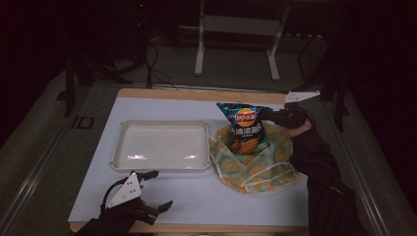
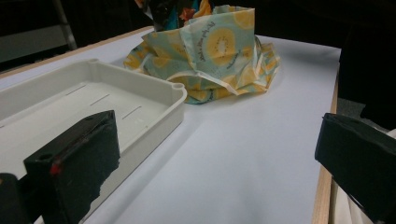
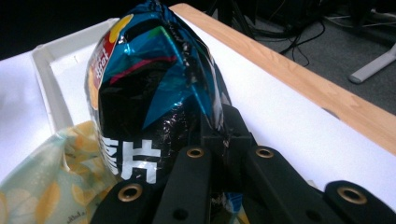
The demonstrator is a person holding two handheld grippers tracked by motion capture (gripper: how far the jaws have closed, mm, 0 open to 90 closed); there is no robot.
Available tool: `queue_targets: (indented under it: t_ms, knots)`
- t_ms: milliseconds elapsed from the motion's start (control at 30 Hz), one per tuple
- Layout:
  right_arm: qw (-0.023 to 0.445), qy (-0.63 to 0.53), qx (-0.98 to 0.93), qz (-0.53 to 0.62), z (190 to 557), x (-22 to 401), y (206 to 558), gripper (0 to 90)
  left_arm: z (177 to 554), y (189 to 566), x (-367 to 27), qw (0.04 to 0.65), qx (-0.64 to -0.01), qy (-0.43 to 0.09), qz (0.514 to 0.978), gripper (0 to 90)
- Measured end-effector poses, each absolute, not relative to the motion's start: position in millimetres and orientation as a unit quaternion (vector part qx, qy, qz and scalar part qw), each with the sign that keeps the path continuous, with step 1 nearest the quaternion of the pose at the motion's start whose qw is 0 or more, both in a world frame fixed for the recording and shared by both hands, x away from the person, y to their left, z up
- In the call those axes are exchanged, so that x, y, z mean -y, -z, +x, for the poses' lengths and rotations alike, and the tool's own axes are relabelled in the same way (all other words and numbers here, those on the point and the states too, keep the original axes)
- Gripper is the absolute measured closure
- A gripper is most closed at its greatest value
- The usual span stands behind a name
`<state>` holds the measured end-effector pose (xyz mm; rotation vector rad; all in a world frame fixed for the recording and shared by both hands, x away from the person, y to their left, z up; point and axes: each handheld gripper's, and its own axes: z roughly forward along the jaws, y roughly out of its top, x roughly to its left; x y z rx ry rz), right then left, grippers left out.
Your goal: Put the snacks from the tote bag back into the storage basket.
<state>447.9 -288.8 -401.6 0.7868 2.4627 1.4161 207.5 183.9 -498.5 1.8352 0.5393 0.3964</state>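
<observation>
— Gripping the crisp packet by its side edge, that's the right gripper, isn't it?

— Yes. In the right gripper view its jaws are pinched tight on the foil of the packet, with the bag standing upright in front of them.

— And where does the packet sit?

— Its lower part is inside the lemon-print cloth bag, which is slumped open on the white table, just right of the empty white tray. The top of the packet stands above the cloth rim.

— What about the left gripper?

— It's down at the near edge of the table, close to the tray's front corner. Its jaws are spread wide with nothing between them; in the left gripper view you see bare table between the two black pads, the tray on one side and the cloth bag farther off.
</observation>
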Motion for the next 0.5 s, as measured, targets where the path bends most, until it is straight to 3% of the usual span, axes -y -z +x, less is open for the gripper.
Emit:
queue_targets:
  t_ms: [500]
  knots:
    - [0.128,-0.494,-0.817,0.268,443,292,364,90.0,207,499,-184,0.560,-0.228,-0.168,0.779,0.4]
